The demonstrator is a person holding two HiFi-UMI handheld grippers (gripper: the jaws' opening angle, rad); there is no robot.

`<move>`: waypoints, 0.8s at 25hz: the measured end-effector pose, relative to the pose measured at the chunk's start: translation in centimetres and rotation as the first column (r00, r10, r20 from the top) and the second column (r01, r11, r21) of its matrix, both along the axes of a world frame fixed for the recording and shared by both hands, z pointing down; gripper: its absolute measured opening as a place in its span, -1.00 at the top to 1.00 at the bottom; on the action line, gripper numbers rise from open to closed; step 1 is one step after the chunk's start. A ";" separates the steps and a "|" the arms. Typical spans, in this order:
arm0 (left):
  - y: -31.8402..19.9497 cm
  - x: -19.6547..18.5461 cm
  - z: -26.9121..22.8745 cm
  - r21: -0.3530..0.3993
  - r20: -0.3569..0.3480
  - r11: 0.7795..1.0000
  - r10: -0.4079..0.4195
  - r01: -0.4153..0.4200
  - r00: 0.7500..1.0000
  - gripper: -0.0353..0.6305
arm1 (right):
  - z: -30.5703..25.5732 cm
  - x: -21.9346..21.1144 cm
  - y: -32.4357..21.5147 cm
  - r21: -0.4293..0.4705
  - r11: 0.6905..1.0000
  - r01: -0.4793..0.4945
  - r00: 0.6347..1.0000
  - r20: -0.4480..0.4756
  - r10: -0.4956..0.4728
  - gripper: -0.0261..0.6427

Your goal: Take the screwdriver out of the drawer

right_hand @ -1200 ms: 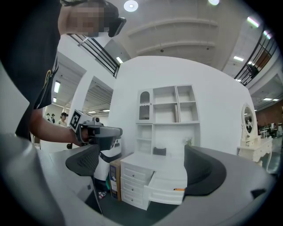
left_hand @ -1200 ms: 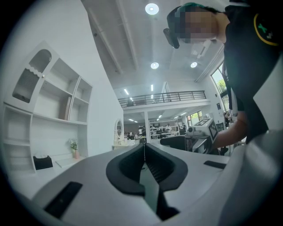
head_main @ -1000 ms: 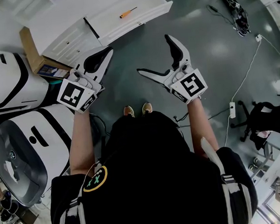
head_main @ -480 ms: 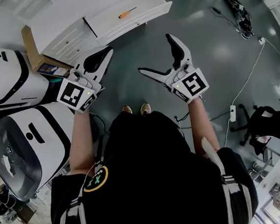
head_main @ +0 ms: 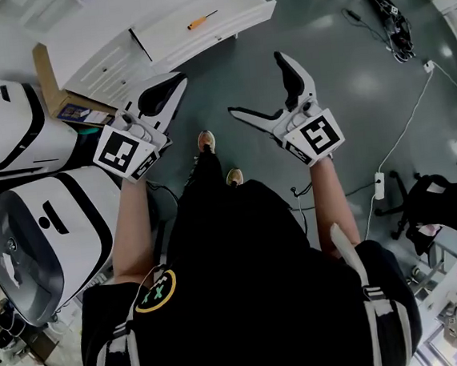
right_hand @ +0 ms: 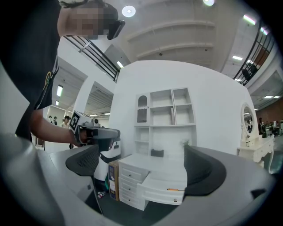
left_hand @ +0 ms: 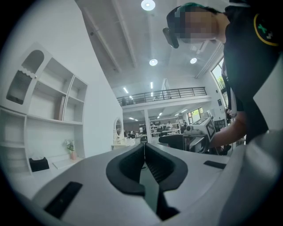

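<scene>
Jaws on my right gripper gape wide and empty; those on my left gripper press together. Both forearms stretch forward, well short of the open drawer holding the screwdriver.

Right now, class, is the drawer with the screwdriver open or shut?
Open. The drawer is pulled out from the white cabinet, and the orange screwdriver lies exposed inside it, seen from above.
</scene>
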State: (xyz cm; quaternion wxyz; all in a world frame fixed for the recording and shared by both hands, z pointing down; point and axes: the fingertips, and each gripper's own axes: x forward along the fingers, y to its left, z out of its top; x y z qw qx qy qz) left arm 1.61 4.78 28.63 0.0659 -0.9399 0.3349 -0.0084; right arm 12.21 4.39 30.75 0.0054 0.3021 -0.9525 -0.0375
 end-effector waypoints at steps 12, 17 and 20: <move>-6.7 -0.3 0.7 0.012 0.002 1.000 0.019 -0.019 1.000 0.83 | 1.1 -0.6 -6.4 -0.006 1.000 -0.011 1.000 -0.015 0.011 -0.85; -10.2 -1.5 1.1 0.017 0.018 1.000 0.017 -0.017 1.000 0.83 | 1.6 -1.7 -9.9 -0.016 1.000 -0.014 1.000 -0.018 0.014 -0.85; -12.0 -2.2 1.6 0.011 0.020 1.000 0.018 -0.018 1.000 0.83 | 2.1 -2.4 -12.0 -0.023 1.000 -0.017 1.000 -0.021 0.016 -0.85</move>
